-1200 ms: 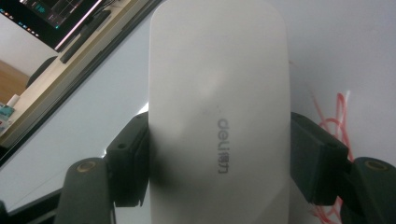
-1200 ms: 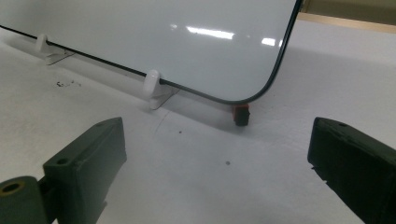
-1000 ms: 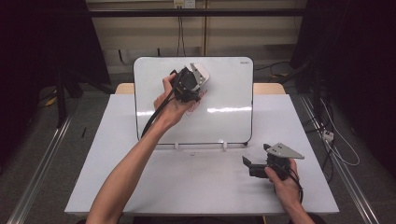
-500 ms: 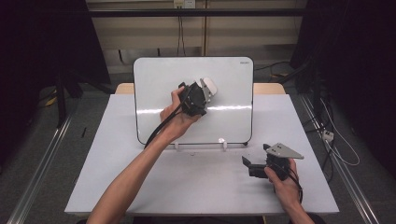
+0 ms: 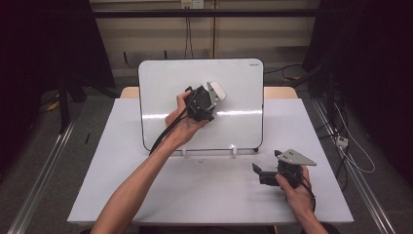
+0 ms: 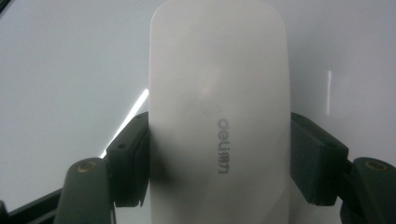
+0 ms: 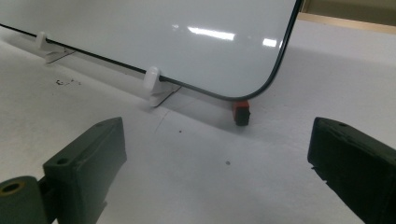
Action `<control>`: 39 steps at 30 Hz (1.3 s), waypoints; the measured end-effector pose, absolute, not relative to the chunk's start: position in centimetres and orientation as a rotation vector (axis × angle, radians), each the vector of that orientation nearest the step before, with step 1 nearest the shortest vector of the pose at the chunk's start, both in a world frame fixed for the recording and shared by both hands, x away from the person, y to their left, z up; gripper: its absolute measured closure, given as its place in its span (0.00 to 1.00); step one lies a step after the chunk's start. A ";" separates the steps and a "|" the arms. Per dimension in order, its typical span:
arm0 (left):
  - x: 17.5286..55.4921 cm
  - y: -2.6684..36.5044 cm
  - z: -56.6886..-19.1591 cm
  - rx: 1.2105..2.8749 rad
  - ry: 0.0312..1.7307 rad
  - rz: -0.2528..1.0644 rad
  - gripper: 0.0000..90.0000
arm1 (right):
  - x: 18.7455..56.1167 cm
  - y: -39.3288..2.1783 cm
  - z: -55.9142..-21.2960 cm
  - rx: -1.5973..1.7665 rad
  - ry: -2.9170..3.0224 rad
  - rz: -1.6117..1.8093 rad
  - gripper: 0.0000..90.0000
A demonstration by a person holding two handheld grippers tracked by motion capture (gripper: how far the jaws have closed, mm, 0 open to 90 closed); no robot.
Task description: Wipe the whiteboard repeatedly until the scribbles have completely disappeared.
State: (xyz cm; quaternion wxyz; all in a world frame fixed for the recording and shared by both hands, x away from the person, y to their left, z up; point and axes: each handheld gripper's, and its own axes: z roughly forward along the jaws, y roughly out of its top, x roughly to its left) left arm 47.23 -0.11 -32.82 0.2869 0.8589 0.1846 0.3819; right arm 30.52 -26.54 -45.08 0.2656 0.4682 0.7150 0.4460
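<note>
Right now, the left hand-held gripper (image 5: 210, 100) is clamped on a white whiteboard eraser (image 6: 218, 116), its two black jaws pressing the eraser's long sides. It holds the eraser against the face of a whiteboard (image 5: 160, 97) that stands propped at the far edge of the tabletop (image 5: 112, 185), roughly at the board's middle. The board's surface looks clean wherever it shows, with no writing visible, so the wiping seems largely done, though marks hidden under the eraser cannot be ruled out. What is left is likely a last pass and setting the eraser down. The right hand-held gripper (image 5: 260, 174) rests near the tabletop's near right corner, jaws spread wide and empty, facing the board's lower corner (image 7: 261, 88).
</note>
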 end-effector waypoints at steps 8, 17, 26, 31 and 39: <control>48.3 1.2 -31.7 2.274 0.536 1.011 0.35 | 30.5 -26.6 -45.1 1.264 1.930 1.208 0.05; 49.1 2.2 -30.8 2.254 0.581 1.005 0.35 | 30.5 -26.6 -45.1 1.267 1.929 1.208 0.05; 50.0 3.5 -29.7 2.224 0.621 1.003 0.35 | 30.5 -26.6 -45.1 1.268 1.930 1.207 0.05; 50.2 4.4 -29.5 2.202 0.651 0.999 0.35 | 30.5 -26.7 -45.1 1.275 1.930 1.210 0.05; 50.3 4.8 -29.7 2.152 0.715 1.005 0.35 | 30.5 -26.6 -45.1 1.274 1.931 1.207 0.05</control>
